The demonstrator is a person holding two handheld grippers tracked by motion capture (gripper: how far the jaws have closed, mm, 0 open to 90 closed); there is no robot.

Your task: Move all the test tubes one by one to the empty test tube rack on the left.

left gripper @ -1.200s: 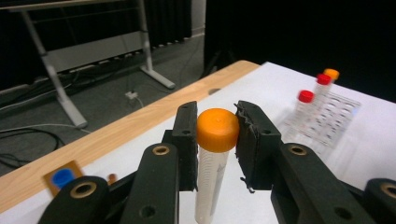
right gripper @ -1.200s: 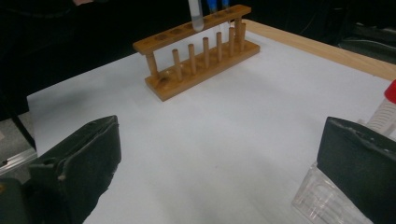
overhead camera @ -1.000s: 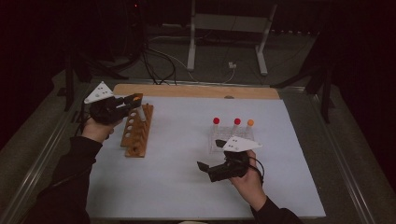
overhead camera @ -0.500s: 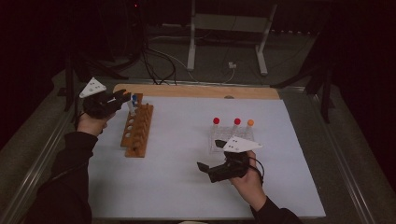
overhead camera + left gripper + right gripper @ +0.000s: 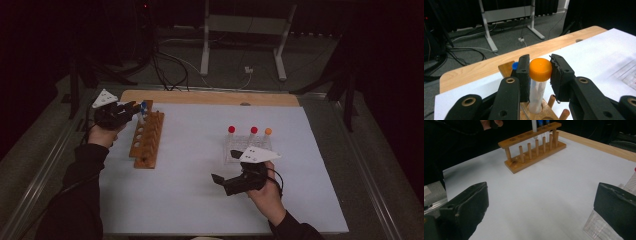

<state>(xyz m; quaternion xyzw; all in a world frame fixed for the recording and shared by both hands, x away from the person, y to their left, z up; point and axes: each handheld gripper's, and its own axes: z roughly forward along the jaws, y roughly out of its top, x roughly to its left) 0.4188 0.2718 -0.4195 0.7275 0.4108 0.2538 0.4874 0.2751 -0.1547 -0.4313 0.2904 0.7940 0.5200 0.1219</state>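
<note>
At ten o'clock on the surface (image 5: 200,200), the left tongs (image 5: 540,75) gripped an orange-capped tube (image 5: 537,82) upright, its lower end inside a hole of the wooden rack (image 5: 147,140), beside a blue-capped tube (image 5: 143,106). At five o'clock the right tongs (image 5: 541,207) were released, near the clear rack (image 5: 232,150).

An orange-capped clear tube (image 5: 538,82), a brown wooden rack (image 5: 147,140), a white mat (image 5: 200,190).
</note>
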